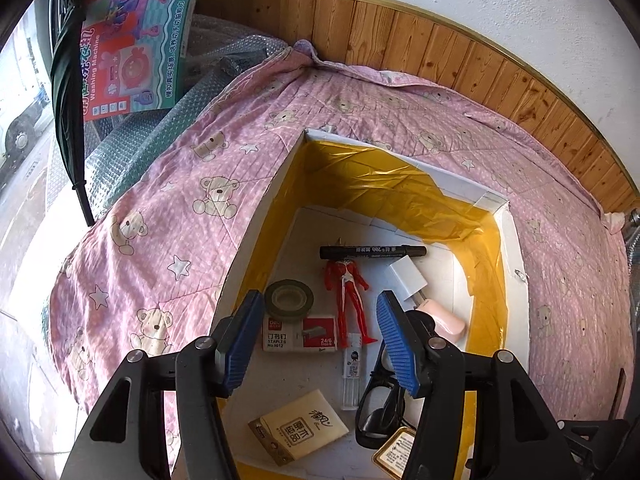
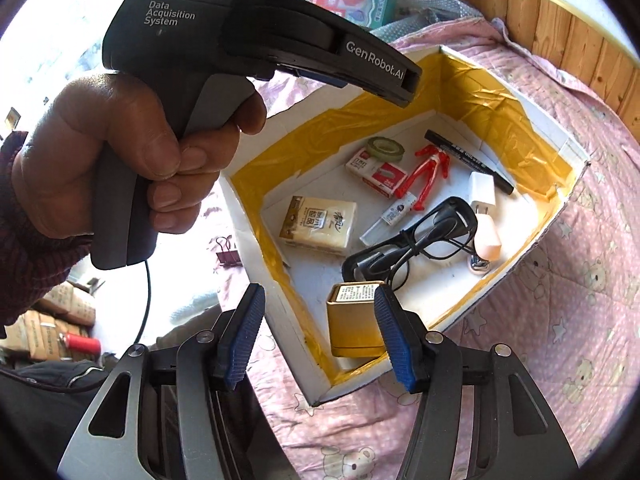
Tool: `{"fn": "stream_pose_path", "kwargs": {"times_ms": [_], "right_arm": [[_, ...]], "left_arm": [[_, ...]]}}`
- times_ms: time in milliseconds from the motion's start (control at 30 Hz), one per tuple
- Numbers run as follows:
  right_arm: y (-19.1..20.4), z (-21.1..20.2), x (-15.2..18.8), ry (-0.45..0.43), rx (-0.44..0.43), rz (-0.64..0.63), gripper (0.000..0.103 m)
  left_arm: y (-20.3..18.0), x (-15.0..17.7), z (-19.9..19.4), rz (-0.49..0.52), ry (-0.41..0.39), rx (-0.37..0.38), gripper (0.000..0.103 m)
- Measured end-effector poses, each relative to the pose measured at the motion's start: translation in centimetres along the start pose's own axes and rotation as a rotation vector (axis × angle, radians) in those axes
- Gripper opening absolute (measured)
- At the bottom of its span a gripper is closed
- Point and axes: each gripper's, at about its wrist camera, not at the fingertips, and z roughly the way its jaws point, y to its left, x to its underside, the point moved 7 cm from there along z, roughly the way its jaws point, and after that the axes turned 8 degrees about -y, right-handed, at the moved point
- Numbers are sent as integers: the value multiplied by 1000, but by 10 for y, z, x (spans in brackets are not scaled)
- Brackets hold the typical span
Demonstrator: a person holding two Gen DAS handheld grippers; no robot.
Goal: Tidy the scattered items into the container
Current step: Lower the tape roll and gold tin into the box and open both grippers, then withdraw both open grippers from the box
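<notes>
Nearly done: most items lying inside white box with yellow tape lining [image 2: 472,308], only pink binder clip [image 2: 229,253] left outside on pink bear-print quilt [image 1: 168,208], left gripper [image 1: 320,340] and right gripper [image 2: 320,336] both wide open, holding nothing

Small items flat inside white box [image 2: 276,312]; pink binder clip [image 2: 228,251] outside.

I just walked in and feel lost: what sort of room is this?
Probably a room in a home, perhaps a bedroom or storeroom. A pink teddy-bear quilt covers the surface, wood panelling lines the wall, and a toy washing machine box leans nearby.
</notes>
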Motion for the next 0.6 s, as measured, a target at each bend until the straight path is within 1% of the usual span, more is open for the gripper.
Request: {"fn": "stream_pose_path", "kwargs": {"times_ms": [67,200,267,333,467,567,600], "right_arm": [[3,-10,1,-15,44,-29,60],[2,-29,8,-18,179,-94,60],[-3,-35,14,-10,206,-87,60],[-9,-38,22,13,231,-74,60],[-18,-44,34,40,289,-63,60],[-21,-46,37,51,336,-77,60],[-20,-45,37,56,339,-79,60]], "left_arm": [[-2,1,-11,-4,-12,8,60],[-6,8,-38,-5,-38,17,60],[-11,14,-56,7,-59,21,63],[-16,22,-73,19,-71,29,63],[-24,42,-101,19,-70,55,63],[-27,56,-119,14,-75,67,63],[-28,61,-125,13,-75,67,63]]}}
